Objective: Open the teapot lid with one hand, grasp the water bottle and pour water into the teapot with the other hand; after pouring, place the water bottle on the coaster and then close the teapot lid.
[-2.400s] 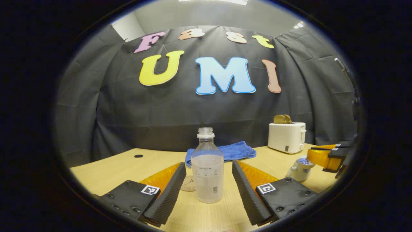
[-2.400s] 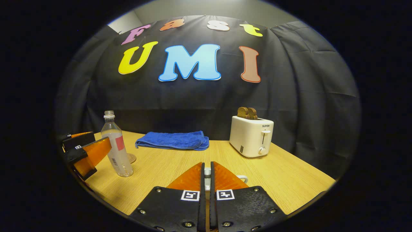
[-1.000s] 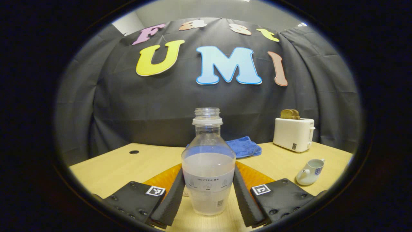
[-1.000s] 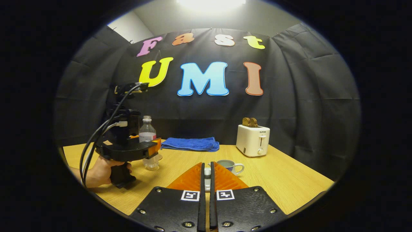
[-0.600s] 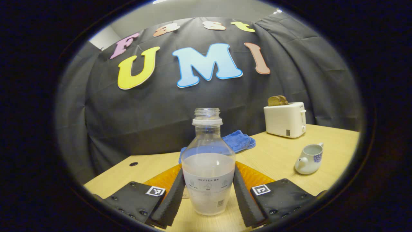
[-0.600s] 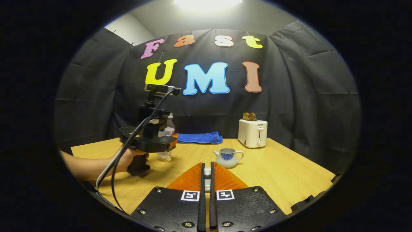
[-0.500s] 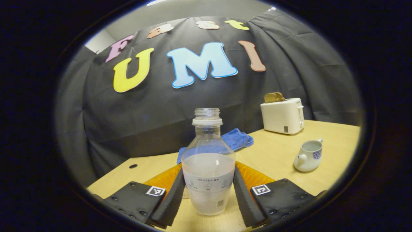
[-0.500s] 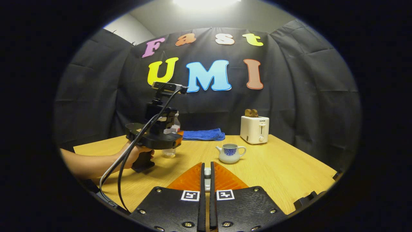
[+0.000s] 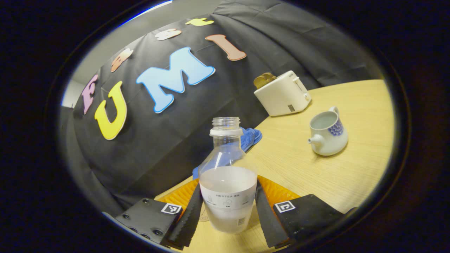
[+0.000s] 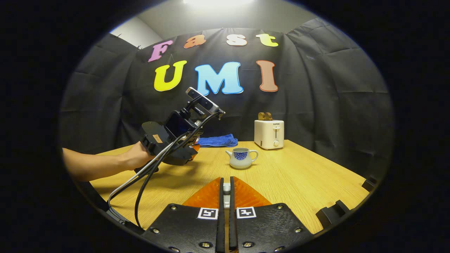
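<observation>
The clear water bottle (image 9: 226, 196), uncapped and about half full, sits between the fingers of my left gripper (image 9: 228, 183), which is shut on its lower body. It is lifted off the table and tilted toward the white teapot with blue pattern (image 9: 328, 131), which stands open to the right. In the right gripper view the teapot (image 10: 242, 158) stands mid-table, and the left gripper (image 10: 192, 148), held by a hand (image 10: 135, 160), hangs to its left. My right gripper (image 10: 226, 180) is shut on the small white teapot lid (image 10: 226, 188), held back above the near table.
A white toaster (image 10: 269, 133) with bread stands at the back of the wooden table (image 10: 299, 182), and a folded blue towel (image 10: 216, 140) lies left of it. A round coaster (image 9: 203, 215) peeks out behind the bottle's base. A cable hangs from the left gripper.
My left gripper has risen and rolled, tilting the bottle toward the teapot and moving closer to it. My right gripper has kept the lid and drawn slightly back.
</observation>
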`<state>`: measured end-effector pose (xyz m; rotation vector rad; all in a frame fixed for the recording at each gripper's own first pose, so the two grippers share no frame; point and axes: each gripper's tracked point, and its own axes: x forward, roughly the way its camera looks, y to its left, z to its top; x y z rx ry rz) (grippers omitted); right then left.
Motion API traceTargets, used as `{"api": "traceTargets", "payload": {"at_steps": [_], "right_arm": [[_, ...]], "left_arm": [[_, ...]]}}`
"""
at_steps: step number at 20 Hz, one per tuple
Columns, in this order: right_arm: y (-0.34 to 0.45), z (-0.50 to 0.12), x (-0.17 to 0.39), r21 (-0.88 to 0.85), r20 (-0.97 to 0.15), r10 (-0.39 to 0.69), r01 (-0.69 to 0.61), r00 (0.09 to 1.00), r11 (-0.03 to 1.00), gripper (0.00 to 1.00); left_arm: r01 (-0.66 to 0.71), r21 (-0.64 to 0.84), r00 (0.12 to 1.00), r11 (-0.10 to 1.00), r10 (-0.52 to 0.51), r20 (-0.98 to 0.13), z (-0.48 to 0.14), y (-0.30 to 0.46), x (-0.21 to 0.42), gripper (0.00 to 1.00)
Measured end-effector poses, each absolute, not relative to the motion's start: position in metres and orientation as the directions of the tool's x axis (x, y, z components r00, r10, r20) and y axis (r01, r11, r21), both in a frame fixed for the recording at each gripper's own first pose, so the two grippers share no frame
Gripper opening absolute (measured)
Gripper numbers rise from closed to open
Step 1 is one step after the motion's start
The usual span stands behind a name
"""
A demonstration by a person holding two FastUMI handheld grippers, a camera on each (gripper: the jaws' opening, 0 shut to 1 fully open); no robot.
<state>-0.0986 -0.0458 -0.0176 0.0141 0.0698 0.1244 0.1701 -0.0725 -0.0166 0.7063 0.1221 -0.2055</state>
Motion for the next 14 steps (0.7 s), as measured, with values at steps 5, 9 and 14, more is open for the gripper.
{"api": "traceTargets", "payload": {"at_steps": [5,9,14], "right_arm": [[-0.052,-0.017,-0.099,0.022,-0.062,0.114,-0.112,0.992,0.993,0.05],[-0.055,-0.020,-0.101,0.019,-0.061,0.110,-0.109,0.992,0.994,0.05],[-0.057,-0.019,-0.102,0.028,-0.063,0.108,-0.107,0.992,0.994,0.05]], "left_arm": [[0.296,0.743,0.955,0.600,-0.182,-0.234,-0.029,-0.100,0.169,0.87],[0.285,0.821,0.958,0.495,-0.164,-0.233,-0.026,-0.104,0.166,0.87],[0.295,0.890,0.954,0.348,-0.166,-0.251,-0.025,-0.113,0.167,0.87]]}}
